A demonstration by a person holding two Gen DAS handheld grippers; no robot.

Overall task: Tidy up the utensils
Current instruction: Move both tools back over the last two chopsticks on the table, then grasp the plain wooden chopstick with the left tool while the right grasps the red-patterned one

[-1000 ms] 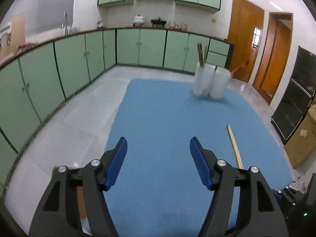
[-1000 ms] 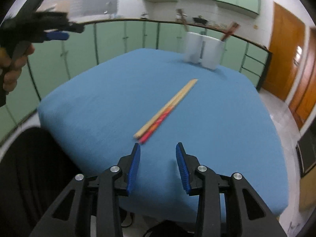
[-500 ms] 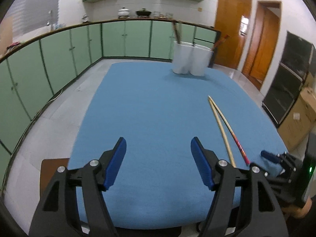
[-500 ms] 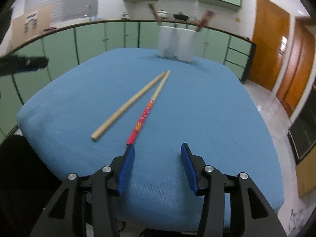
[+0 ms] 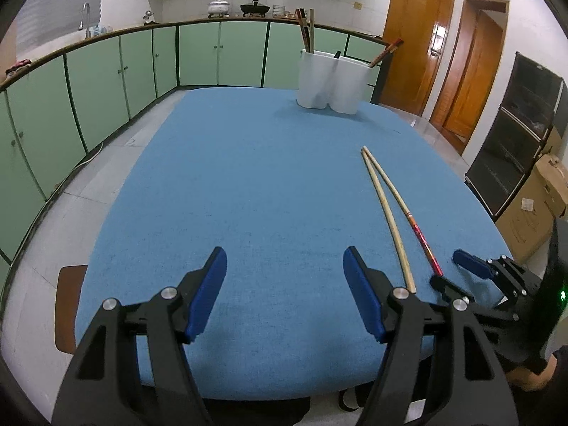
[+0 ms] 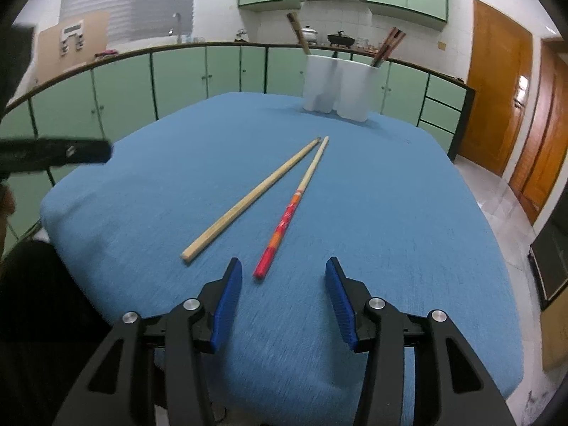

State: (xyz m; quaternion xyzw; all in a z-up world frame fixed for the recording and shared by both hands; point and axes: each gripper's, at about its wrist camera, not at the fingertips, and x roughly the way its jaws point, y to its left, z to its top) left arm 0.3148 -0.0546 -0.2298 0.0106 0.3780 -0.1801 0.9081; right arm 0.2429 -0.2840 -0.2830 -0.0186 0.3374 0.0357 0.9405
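Observation:
Two chopsticks lie on the blue table: a plain wooden one (image 6: 254, 195) (image 5: 387, 214) and a red-handled one (image 6: 293, 209) (image 5: 408, 213), their far tips nearly touching. A white twin-cup holder (image 6: 337, 87) (image 5: 332, 80) with chopsticks in it stands at the table's far side. My right gripper (image 6: 284, 298) is open and empty, just short of the red chopstick's near end; it also shows in the left wrist view (image 5: 458, 273). My left gripper (image 5: 284, 287) is open and empty over the table's near part, left of the chopsticks.
The blue table (image 5: 248, 177) drops off at its left edge to a tiled floor (image 5: 106, 163). Green cabinets (image 5: 106, 78) run along the left and back. Wooden doors (image 5: 419, 42) and a cardboard box (image 5: 532, 206) are to the right. The left gripper's finger (image 6: 64, 151) shows at the left.
Both views have swung to face the holder squarely. The right gripper has opened wider and come closer to the red chopstick's near end. The left gripper stays open.

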